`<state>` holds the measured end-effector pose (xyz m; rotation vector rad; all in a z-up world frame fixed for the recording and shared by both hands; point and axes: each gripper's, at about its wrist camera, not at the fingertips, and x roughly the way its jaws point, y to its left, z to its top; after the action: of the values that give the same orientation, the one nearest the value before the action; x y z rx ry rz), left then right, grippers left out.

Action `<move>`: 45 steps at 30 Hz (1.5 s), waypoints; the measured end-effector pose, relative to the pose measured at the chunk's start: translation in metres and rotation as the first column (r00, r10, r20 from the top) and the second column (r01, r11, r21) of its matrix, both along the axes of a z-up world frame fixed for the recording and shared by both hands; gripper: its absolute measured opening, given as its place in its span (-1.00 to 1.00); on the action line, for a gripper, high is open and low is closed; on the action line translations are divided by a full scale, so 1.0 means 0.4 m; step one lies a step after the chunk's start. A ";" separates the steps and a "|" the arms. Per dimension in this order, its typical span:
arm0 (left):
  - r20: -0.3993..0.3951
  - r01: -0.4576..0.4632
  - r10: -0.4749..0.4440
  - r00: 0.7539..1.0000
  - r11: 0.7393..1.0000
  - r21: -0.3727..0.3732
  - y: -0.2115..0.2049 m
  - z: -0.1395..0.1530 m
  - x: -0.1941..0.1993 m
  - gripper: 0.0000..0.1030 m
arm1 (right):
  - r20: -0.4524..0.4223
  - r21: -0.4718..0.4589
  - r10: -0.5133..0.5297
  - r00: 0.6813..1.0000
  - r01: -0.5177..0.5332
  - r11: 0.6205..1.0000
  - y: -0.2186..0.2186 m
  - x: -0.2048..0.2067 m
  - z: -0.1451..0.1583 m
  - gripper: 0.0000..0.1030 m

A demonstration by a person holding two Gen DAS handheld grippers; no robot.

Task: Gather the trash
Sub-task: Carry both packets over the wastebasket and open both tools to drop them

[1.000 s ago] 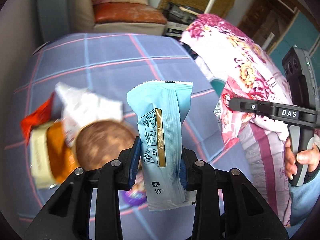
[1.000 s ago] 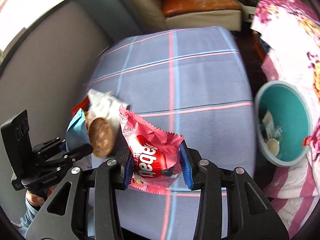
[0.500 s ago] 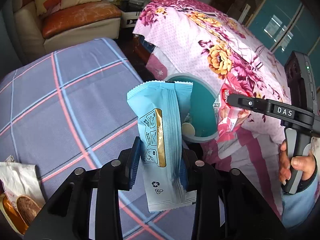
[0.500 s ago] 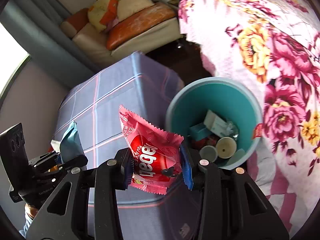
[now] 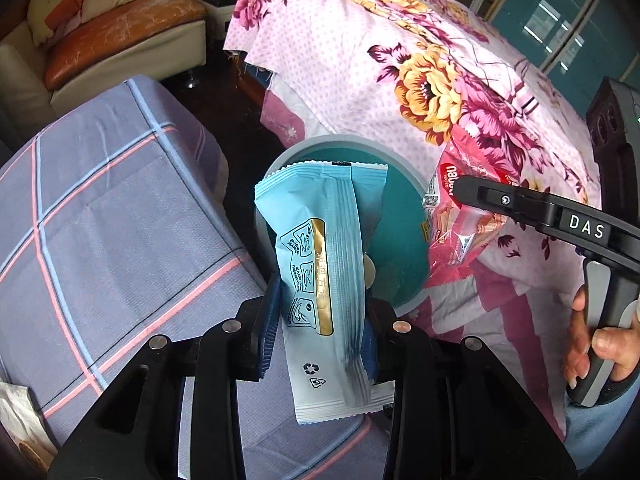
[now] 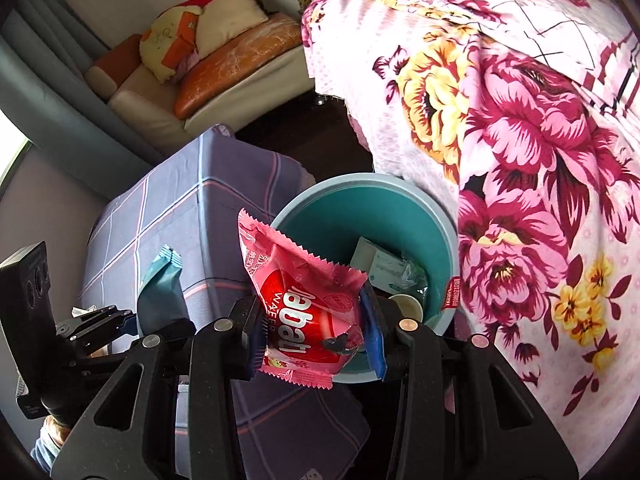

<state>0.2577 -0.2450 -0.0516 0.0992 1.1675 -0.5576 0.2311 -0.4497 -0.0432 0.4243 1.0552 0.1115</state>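
My left gripper [image 5: 320, 320] is shut on a light blue wrapper [image 5: 324, 264] and holds it upright in front of the teal trash bin [image 5: 400, 256]. My right gripper [image 6: 316, 328] is shut on a red wafer wrapper [image 6: 308, 304] and holds it at the near rim of the same bin [image 6: 400, 216], which holds several pieces of trash. The right gripper and its red wrapper [image 5: 452, 216] also show in the left wrist view, right of the bin. The left gripper with the blue wrapper [image 6: 160, 292] shows at the left in the right wrist view.
A table under a blue plaid cloth [image 5: 100, 216] stands left of the bin, with some wrappers [image 5: 16, 420] at its near left corner. A bed with a pink floral cover [image 6: 520, 140] is at the right. A sofa with cushions [image 5: 120, 36] stands behind.
Both grippers have swung right from over the table to the teal bin, still holding their wrappers. The pile of trash on the table has dropped out of view to the left.
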 end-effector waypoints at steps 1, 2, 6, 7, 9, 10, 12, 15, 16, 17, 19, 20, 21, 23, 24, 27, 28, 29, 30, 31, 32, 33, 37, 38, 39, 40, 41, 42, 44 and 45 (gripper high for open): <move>-0.001 0.003 -0.003 1.000 1.000 0.002 -0.008 -0.004 0.004 -0.30 | -0.003 -0.001 -0.001 1.000 0.001 1.000 -0.003 0.005 -0.003 -0.26; -0.002 0.006 -0.006 1.000 1.000 0.003 -0.017 -0.007 0.009 -0.30 | -0.006 -0.003 -0.003 1.000 0.003 1.000 -0.008 0.009 -0.007 -0.26; -0.009 0.012 -0.012 1.000 1.000 0.005 -0.047 -0.020 0.027 -0.30 | -0.014 -0.015 -0.008 1.000 0.008 1.000 -0.025 0.020 -0.020 -0.26; -0.011 0.014 -0.014 1.000 1.000 0.005 -0.055 -0.022 0.032 -0.30 | -0.017 -0.016 -0.010 1.000 0.009 1.000 -0.029 0.021 -0.023 -0.26; -0.011 0.018 -0.018 1.000 1.000 0.006 -0.069 -0.027 0.041 -0.30 | -0.022 -0.023 -0.014 1.000 0.013 1.000 -0.037 0.021 -0.029 -0.26; -0.011 0.021 -0.021 1.000 1.000 0.007 -0.077 -0.029 0.044 -0.30 | -0.025 -0.023 -0.015 1.000 0.015 1.000 -0.041 0.021 -0.031 -0.26; -0.013 0.028 -0.028 1.000 1.000 0.007 -0.091 -0.033 0.050 -0.30 | -0.030 -0.025 -0.019 0.999 0.018 1.000 -0.048 0.022 -0.034 -0.26; -0.010 0.035 -0.035 0.999 0.999 0.013 -0.110 -0.040 0.056 -0.28 | -0.033 -0.032 -0.022 0.999 0.021 0.999 -0.057 0.025 -0.034 -0.26; -0.008 0.035 -0.035 0.999 0.999 0.014 -0.115 -0.041 0.058 -0.25 | -0.033 -0.036 -0.022 0.999 0.021 0.999 -0.059 0.025 -0.034 -0.26; -0.006 0.032 -0.032 0.999 0.999 0.015 -0.118 -0.041 0.059 -0.15 | -0.034 -0.040 -0.021 0.999 0.020 0.999 -0.060 0.026 -0.033 -0.26; -0.001 0.023 -0.023 1.000 1.000 0.016 -0.121 -0.041 0.061 0.16 | -0.036 -0.047 -0.021 0.999 0.019 0.999 -0.062 0.026 -0.032 -0.26; 0.009 0.018 -0.018 1.000 1.000 0.020 -0.120 -0.038 0.059 0.39 | -0.037 -0.050 -0.020 0.999 0.018 0.999 -0.063 0.026 -0.031 -0.26; 0.021 0.010 -0.011 1.000 1.000 0.028 -0.119 -0.036 0.058 0.54 | -0.037 -0.052 -0.020 0.999 0.018 0.999 -0.064 0.025 -0.031 -0.26; 0.032 -0.002 0.001 0.999 0.999 0.039 -0.111 -0.034 0.057 0.60 | -0.040 -0.055 -0.020 0.999 0.018 0.998 -0.063 0.028 -0.031 -0.25; 0.028 -0.007 0.006 1.000 0.999 0.037 -0.105 -0.035 0.057 0.60 | -0.042 -0.056 -0.019 0.999 0.017 0.998 -0.062 0.028 -0.032 -0.25; 0.016 -0.016 0.015 1.000 0.999 0.039 -0.085 -0.036 0.053 0.62 | -0.043 -0.060 -0.018 0.999 0.015 0.998 -0.057 0.032 -0.030 -0.25; 0.012 -0.019 0.019 1.000 0.999 0.039 -0.075 -0.037 0.050 0.63 | -0.044 -0.062 -0.017 0.999 0.014 0.998 -0.055 0.032 -0.029 -0.25; 0.009 -0.024 0.023 1.000 0.999 0.039 -0.068 -0.037 0.047 0.66 | -0.045 -0.063 -0.015 0.999 0.013 0.998 -0.051 0.041 -0.030 -0.25; 0.003 -0.031 0.031 1.000 0.999 0.034 -0.059 -0.037 0.046 0.69 | -0.046 -0.066 -0.015 0.999 0.012 0.998 -0.048 0.042 -0.030 -0.25; -0.001 -0.036 0.036 0.999 0.999 0.028 -0.051 -0.037 0.045 0.70 | -0.047 -0.067 -0.014 0.999 0.010 0.998 -0.043 0.045 -0.030 -0.25; -0.003 -0.041 0.041 0.999 0.999 0.021 -0.044 -0.036 0.043 0.72 | -0.048 -0.069 -0.012 0.999 0.008 0.998 -0.038 0.048 -0.030 -0.25; -0.004 -0.046 0.046 0.999 0.999 0.017 -0.037 -0.035 0.042 0.73 | -0.048 -0.070 -0.010 0.999 0.006 0.998 -0.033 0.050 -0.030 -0.25; -0.011 -0.056 0.056 0.998 0.998 0.013 -0.018 -0.034 0.039 0.73 | -0.058 -0.079 -0.003 0.998 -0.002 0.997 -0.016 0.062 -0.031 -0.23; -0.011 -0.059 0.059 0.998 0.998 0.012 -0.013 -0.034 0.039 0.73 | -0.061 -0.083 -0.004 0.998 -0.001 0.997 -0.014 0.064 -0.031 -0.18; -0.013 -0.062 0.062 0.998 0.998 0.011 -0.009 -0.034 0.039 0.73 | -0.061 -0.088 -0.006 0.998 0.000 0.996 -0.010 0.066 -0.029 -0.09; -0.016 -0.065 0.065 0.998 0.998 0.009 -0.004 -0.034 0.039 0.73 | -0.062 -0.086 -0.005 0.998 0.000 0.996 -0.009 0.068 -0.029 0.00; -0.020 -0.067 0.067 0.998 0.998 0.005 0.001 -0.034 0.038 0.73 | -0.063 -0.083 -0.006 0.998 0.001 0.997 -0.007 0.069 -0.027 0.18; -0.025 -0.069 0.069 0.997 0.998 0.001 0.006 -0.034 0.038 0.74 | -0.062 -0.080 -0.008 0.998 0.003 0.997 -0.005 0.069 -0.025 0.30; -0.032 -0.071 0.071 0.997 0.997 -0.007 0.016 -0.034 0.035 0.74 | -0.061 -0.079 -0.016 0.998 0.011 0.997 -0.005 0.068 -0.019 0.39; -0.033 -0.072 0.072 0.997 0.997 -0.007 0.021 -0.034 0.033 0.74 | -0.062 -0.076 -0.021 0.998 0.016 0.997 -0.006 0.068 -0.018 0.50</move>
<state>0.2708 -0.2367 -0.0653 0.0406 1.1960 -0.5023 0.2581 -0.4521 -0.0502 0.3709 1.1139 0.0420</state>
